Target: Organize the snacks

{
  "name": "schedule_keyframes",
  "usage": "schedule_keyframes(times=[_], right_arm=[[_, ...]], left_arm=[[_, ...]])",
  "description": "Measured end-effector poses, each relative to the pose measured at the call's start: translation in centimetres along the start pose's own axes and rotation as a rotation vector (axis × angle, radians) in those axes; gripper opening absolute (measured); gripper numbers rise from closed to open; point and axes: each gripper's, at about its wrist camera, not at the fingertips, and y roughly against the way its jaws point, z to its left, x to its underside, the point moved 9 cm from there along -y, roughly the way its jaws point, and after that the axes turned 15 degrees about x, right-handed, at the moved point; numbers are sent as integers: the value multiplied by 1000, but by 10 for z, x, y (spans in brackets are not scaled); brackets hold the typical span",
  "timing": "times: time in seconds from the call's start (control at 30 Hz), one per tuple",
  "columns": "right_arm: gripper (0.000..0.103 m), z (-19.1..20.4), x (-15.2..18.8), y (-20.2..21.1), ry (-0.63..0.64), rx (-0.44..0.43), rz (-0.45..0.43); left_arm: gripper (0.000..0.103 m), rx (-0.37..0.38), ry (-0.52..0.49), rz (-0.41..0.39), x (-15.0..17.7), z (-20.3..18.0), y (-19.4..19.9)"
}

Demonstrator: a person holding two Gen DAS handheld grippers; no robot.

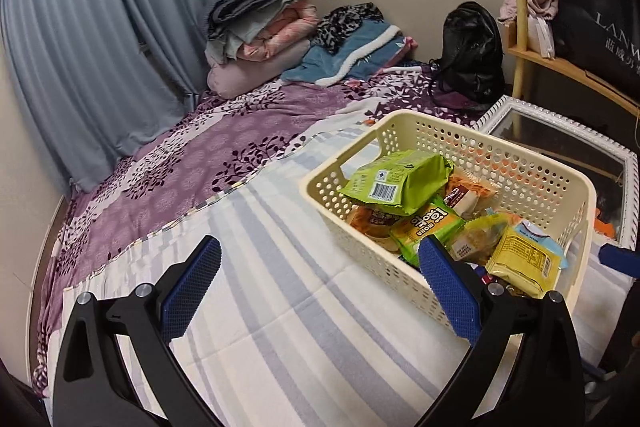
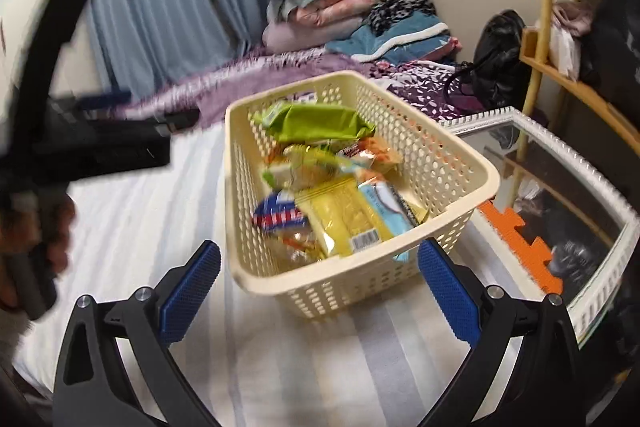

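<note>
Both claws are standing spread wide with nothing between their pads: your left claw is hanging over the striped sheet just beside the basket, and your right claw is facing the basket's near wall. The snacks are lying heaped inside the basket on the bed, a green packet on top and a yellow packet leaning at the near end; no snack is showing on the sheet around it. You are, by my reading, between placements, or close to done with the gathering. Next you are looking for any stray packet outside these views; failing that, you are levelling the yellow packet so nothing overhangs the rim.
</note>
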Motion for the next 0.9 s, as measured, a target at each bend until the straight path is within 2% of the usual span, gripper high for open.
schedule_keyframes(times=[0.1, 0.27, 0.47, 0.67, 0.9], right_arm=[[98, 7, 3, 6, 38, 29, -16], [98, 7, 1, 17, 55, 136, -48], [98, 6, -5, 33, 55, 148, -88], [98, 9, -4, 41, 94, 204, -111], [98, 12, -3, 41, 124, 228, -114]], left_arm=[[100, -54, 7, -28, 2, 7, 20], [100, -241, -55, -73, 5, 13, 50], [100, -170, -24, -55, 14, 6, 61], [101, -177, -37, -34, 24, 4, 61], [101, -167, -55, -29, 30, 0, 61]])
